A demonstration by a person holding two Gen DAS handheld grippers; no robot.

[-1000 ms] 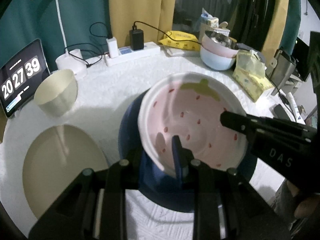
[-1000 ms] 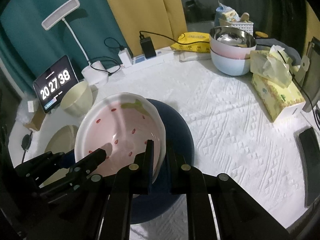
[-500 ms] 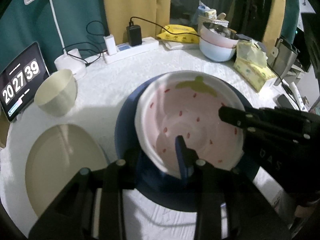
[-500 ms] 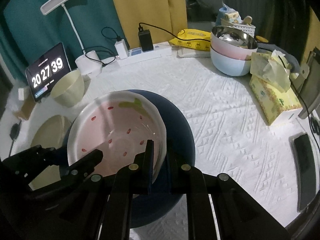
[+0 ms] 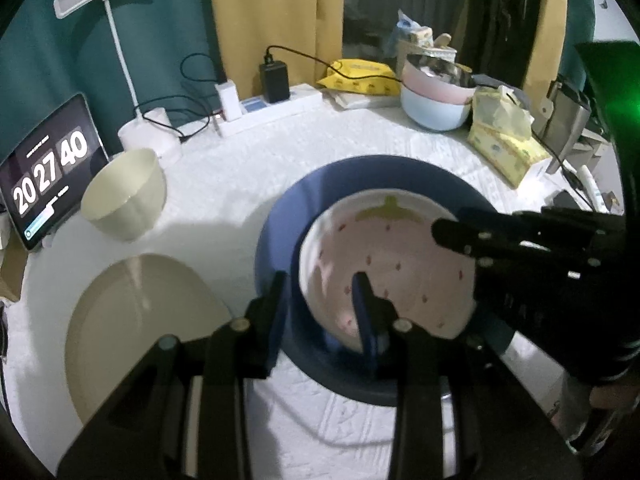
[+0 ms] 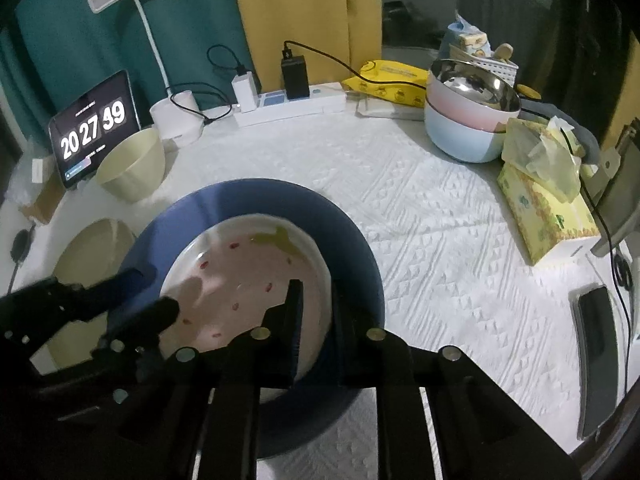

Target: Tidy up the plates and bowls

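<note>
Letting go of the strawberry bowl, now sitting down inside the blue plate rather than tilted up on its near edge as a second ago. Right gripper opening at this instant, its fingers astride the bowl's near rim with a gap showing on either side, no longer pinched tight as before. Left gripper already slackened to a narrow spread, one finger inside the bowl, the other outside over the plate's rim, the bowl's wall loosely between them. Judging by that: placement of bowl onto plate looks finished, both tongs free to lift clear. Still left on the white tablecloth: a cream bowl near the clock tablet and a cream plate to the left, well apart from the new stack. Probably next in line for stacking. Worth lifting straight up, so as not to catch the rim and drag the bowl off centre.
</note>
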